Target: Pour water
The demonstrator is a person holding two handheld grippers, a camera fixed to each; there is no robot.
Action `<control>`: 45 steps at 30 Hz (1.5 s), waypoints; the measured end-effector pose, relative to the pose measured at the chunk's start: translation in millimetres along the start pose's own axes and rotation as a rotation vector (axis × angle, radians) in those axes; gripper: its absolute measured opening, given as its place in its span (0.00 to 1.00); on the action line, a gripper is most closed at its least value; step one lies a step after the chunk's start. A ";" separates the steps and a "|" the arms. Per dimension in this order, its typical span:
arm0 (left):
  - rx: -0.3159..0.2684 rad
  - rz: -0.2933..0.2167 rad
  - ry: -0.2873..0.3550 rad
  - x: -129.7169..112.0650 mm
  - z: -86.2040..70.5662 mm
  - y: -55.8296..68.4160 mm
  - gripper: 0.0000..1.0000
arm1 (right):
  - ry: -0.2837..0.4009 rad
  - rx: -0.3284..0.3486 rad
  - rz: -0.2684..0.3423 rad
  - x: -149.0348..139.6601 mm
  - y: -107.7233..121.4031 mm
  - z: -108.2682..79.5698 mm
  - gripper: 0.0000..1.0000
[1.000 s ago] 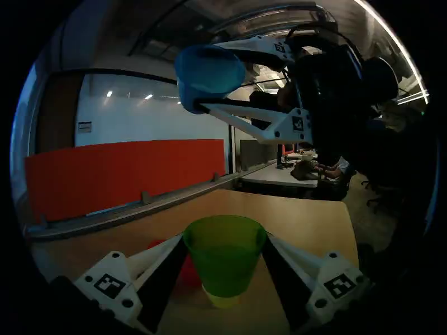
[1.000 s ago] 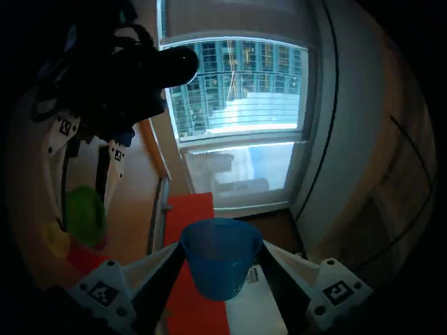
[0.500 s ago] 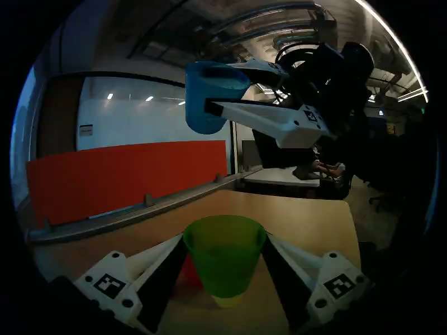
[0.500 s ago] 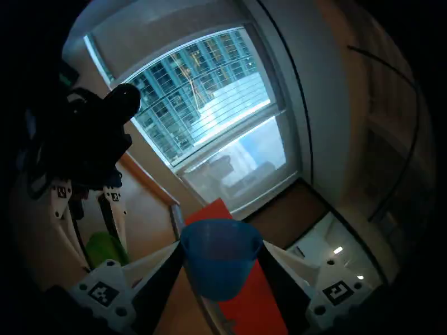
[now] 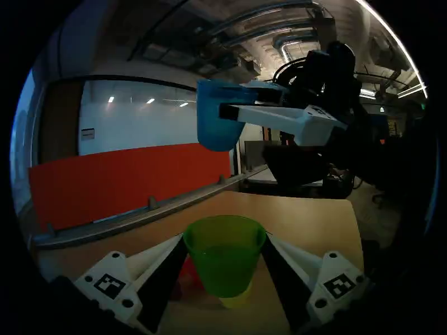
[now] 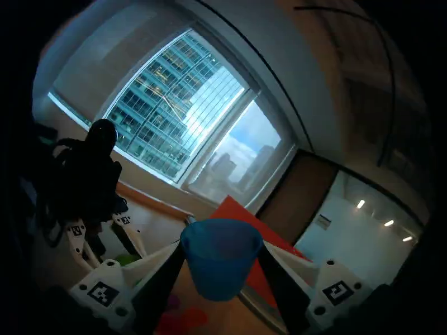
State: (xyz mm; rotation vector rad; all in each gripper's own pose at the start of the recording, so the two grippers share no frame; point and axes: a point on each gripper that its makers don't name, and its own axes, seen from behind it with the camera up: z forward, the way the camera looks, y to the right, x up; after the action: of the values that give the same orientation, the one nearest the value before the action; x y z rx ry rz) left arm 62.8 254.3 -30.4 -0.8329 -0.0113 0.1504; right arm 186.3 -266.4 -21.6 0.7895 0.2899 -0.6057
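Tipping should wait: right gripper (image 6: 220,254) fingers clamp the blue cup (image 6: 220,268) (upright, raised), left gripper (image 5: 224,251) fingers clamp the green cup (image 5: 224,268) near the table (image 5: 304,215); align rims, then pour slowly.

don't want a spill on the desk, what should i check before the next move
1. Left gripper grip on the green cup: both fingers press its sides. Ok.
2. Right gripper grip on the blue cup: both fingers press its sides. Ok.
3. Blue cup attitude: roughly upright, mouth up, in the left gripper view. Ok.
4. Water left in the blue cup: its inside is hidden. Cannot tell.
5. Green cup level: a liquid line seems to sit well below the rim. Ok.
6. Table under the green cup: a red thing and a yellow thing lie close beneath. Not ok.
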 end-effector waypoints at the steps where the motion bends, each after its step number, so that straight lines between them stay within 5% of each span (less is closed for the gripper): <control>1: 0.002 0.001 0.001 0.6 -0.6 -0.9 0.87 | 0.000 0.002 0.027 0.1 -1.5 -0.2 0.91; 15: 0.027 0.014 0.005 5.5 -9.8 -11.3 0.87 | -0.020 0.023 0.394 -4.7 -3.4 -4.2 0.91; 45: 0.074 0.004 -0.117 -33.4 -30.2 -40.5 0.87 | -0.166 0.060 0.511 -85.7 -18.4 -41.4 0.92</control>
State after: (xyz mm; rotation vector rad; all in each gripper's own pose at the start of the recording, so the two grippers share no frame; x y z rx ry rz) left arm 37.1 200.6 -19.2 -0.7500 -0.1130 0.2019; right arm 106.2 -211.9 -20.8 0.8260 -0.0859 -0.1952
